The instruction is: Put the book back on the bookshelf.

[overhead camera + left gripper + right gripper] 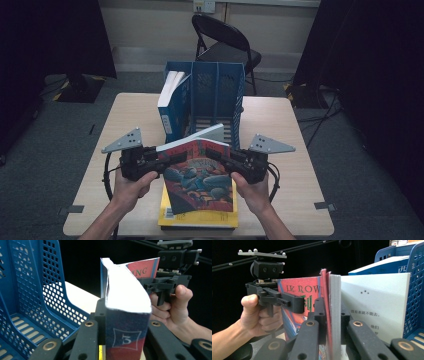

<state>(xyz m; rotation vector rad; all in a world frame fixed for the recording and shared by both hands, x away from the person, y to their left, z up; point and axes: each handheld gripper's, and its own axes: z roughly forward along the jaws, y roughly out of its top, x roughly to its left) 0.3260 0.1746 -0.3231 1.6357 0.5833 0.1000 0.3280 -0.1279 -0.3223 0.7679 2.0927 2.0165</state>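
Between both grippers' closed jaws, red book (pixel 200 175), apparently lifted.

The pale wooden table (pixel 295 150) carries two things directly — a blue file rack (pixel 215 95) standing just beyond the left claw (pixel 162 157), and a yellow book (pixel 200 218) lying flat beneath both claws.

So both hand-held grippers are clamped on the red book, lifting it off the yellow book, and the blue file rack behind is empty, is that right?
Not quite: the blue file rack isn't empty. The high view shows a blue book standing in its left compartment. The rest holds: the left hand-held gripper and right hand-held gripper are both clamped on the red book, above the yellow book.
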